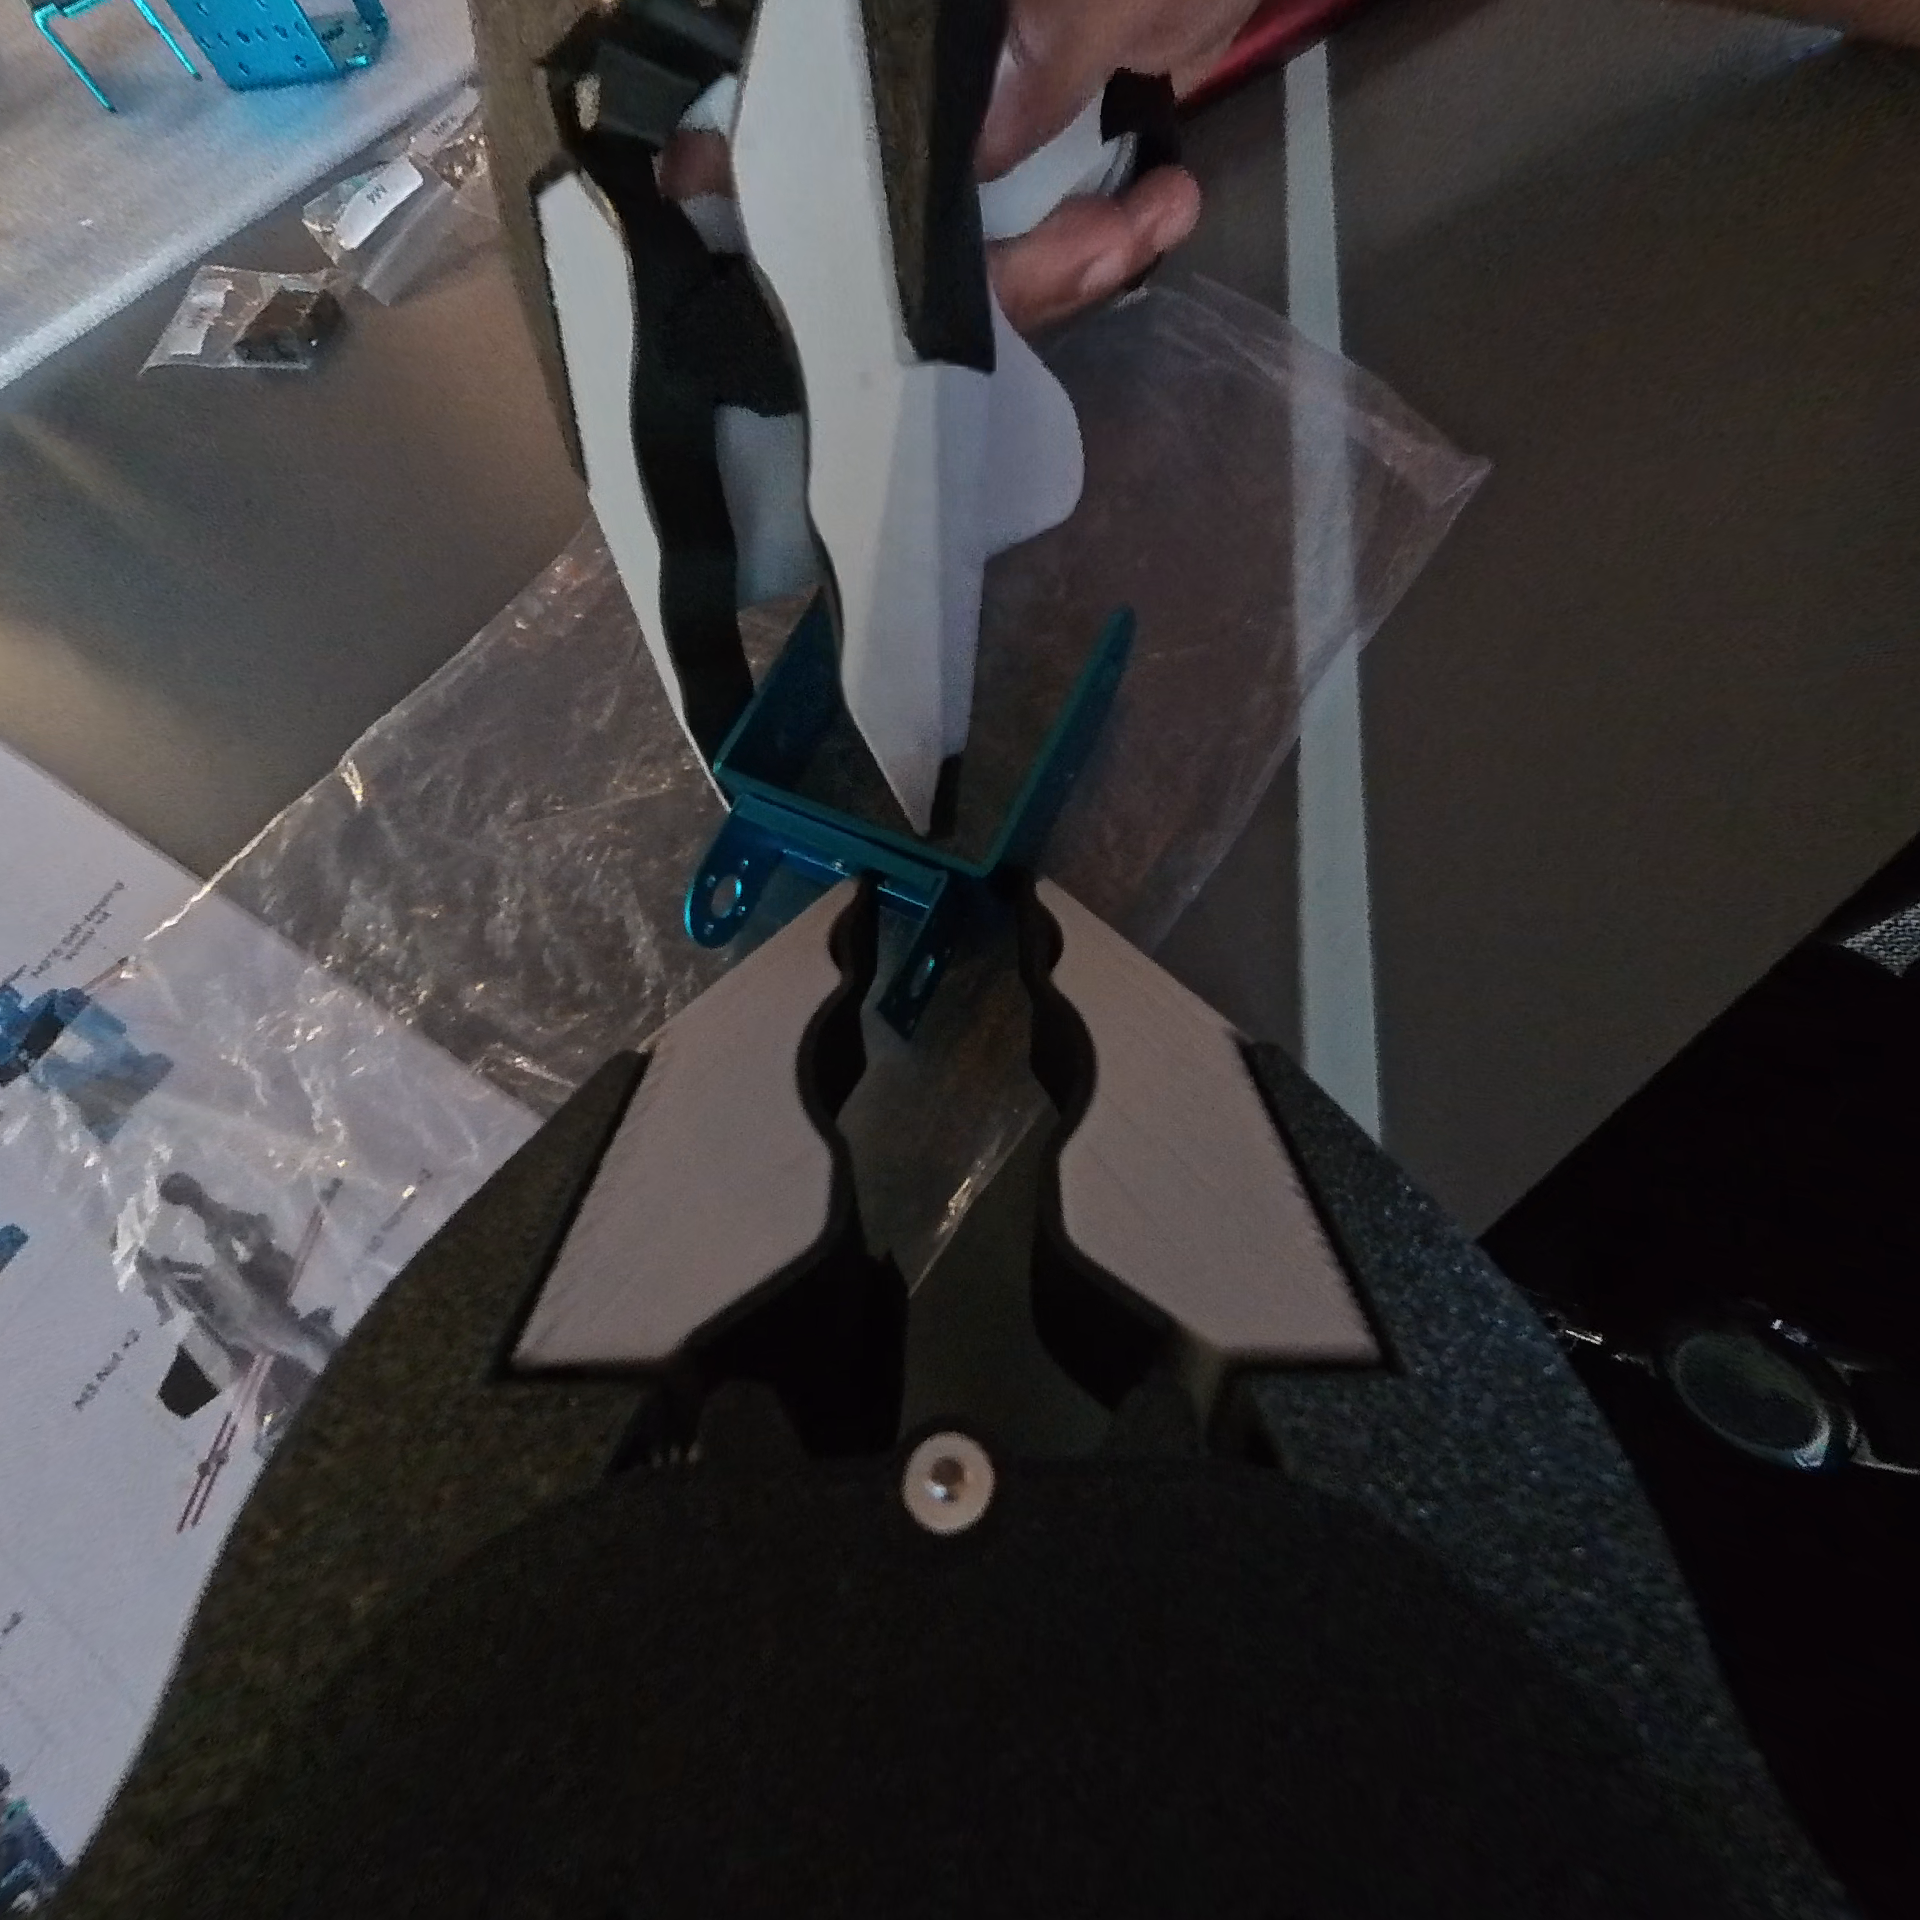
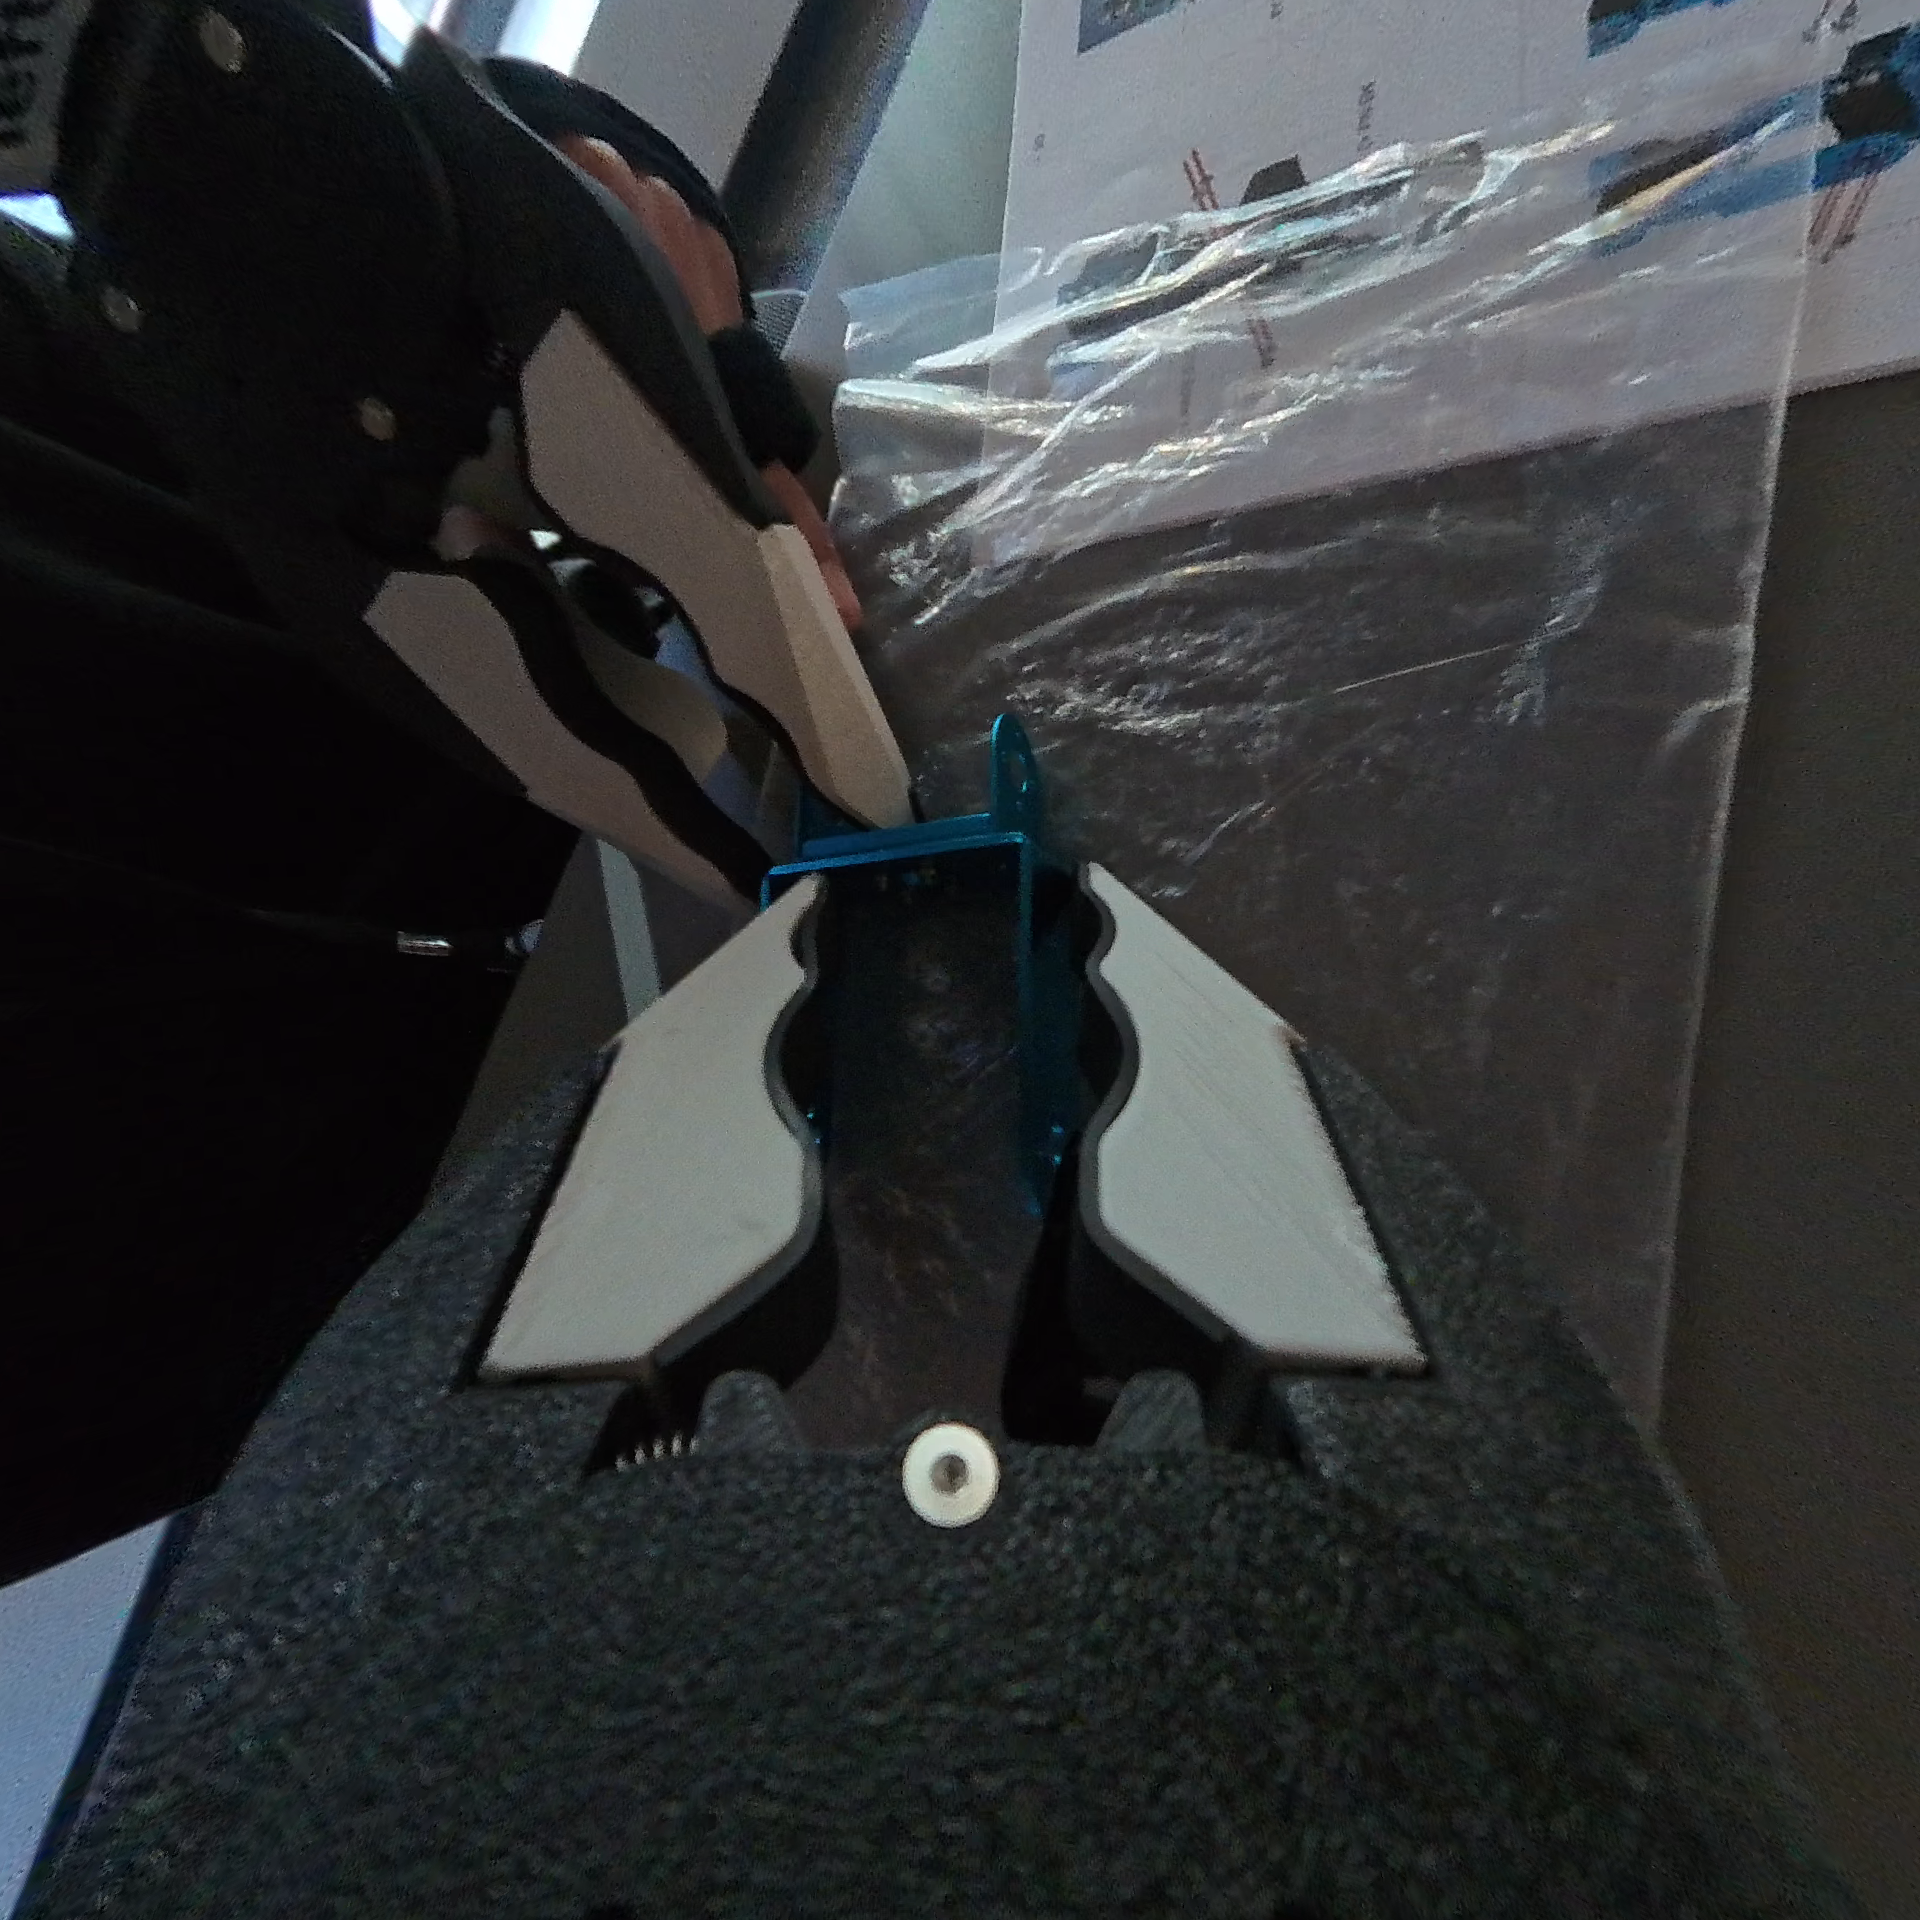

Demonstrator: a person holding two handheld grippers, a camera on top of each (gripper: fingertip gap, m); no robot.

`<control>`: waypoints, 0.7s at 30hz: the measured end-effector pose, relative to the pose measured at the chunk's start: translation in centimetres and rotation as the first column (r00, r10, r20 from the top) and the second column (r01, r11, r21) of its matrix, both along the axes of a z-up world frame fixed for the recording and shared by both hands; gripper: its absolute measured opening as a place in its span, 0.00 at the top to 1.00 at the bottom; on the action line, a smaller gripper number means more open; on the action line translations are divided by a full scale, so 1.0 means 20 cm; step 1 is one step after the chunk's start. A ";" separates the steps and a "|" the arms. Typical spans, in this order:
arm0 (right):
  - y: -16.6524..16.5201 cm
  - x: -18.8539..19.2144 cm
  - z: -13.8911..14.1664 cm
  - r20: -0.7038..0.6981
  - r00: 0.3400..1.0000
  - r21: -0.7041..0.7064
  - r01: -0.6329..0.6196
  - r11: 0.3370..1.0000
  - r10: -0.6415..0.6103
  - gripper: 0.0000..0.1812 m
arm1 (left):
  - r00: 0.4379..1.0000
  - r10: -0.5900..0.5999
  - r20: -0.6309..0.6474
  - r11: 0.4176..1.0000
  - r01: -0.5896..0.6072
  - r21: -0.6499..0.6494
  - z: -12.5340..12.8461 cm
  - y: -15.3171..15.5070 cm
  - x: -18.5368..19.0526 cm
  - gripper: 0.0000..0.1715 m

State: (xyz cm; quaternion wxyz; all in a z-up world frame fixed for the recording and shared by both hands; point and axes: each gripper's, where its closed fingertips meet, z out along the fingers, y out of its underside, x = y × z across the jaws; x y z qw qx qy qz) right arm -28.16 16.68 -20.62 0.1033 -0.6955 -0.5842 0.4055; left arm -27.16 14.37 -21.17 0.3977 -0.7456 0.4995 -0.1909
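A blue metal U-shaped bracket (image 1: 795, 707) hangs between both grippers above a clear plastic bag. A smaller blue bracket with round holed ears (image 1: 732, 883) sits against its base. My right gripper (image 2: 951, 878) straddles the U bracket (image 2: 1039, 1039), with both walls between its fingers, and appears shut on it. It comes in from the top in the left wrist view (image 1: 831, 795). My left gripper (image 1: 945, 894) has its jaws parted. Its tips are at the bracket's base and one ear (image 1: 914, 977) lies between them, unpinched. It shows at upper left in the right wrist view (image 2: 821, 847).
The crinkled clear bag (image 1: 520, 831) lies on a dark table, partly over a printed instruction sheet (image 1: 125, 1091). Small bags of parts (image 1: 249, 322) and blue metal parts (image 1: 281, 42) lie far left. A wristwatch (image 1: 1766, 1403) lies at the right. A hand (image 1: 1091, 229) holds the right gripper. Left and right tips are no more than a few centimetres apart.
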 end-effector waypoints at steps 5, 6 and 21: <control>0.02 0.00 -0.01 0.026 1.000 0.061 0.012 0.998 -0.013 0.79 | 1.000 0.001 0.000 1.000 -0.001 -0.001 0.00 0.00 0.00 0.85; 0.02 0.00 -0.02 0.028 1.000 0.066 0.011 0.998 -0.013 0.79 | 1.000 0.001 0.000 1.000 -0.001 0.000 0.00 0.00 0.00 0.85; 0.12 0.09 0.09 0.021 1.000 0.066 0.006 0.998 -0.007 0.70 | 1.000 -0.006 0.009 0.996 0.005 0.088 0.04 -0.02 0.00 0.76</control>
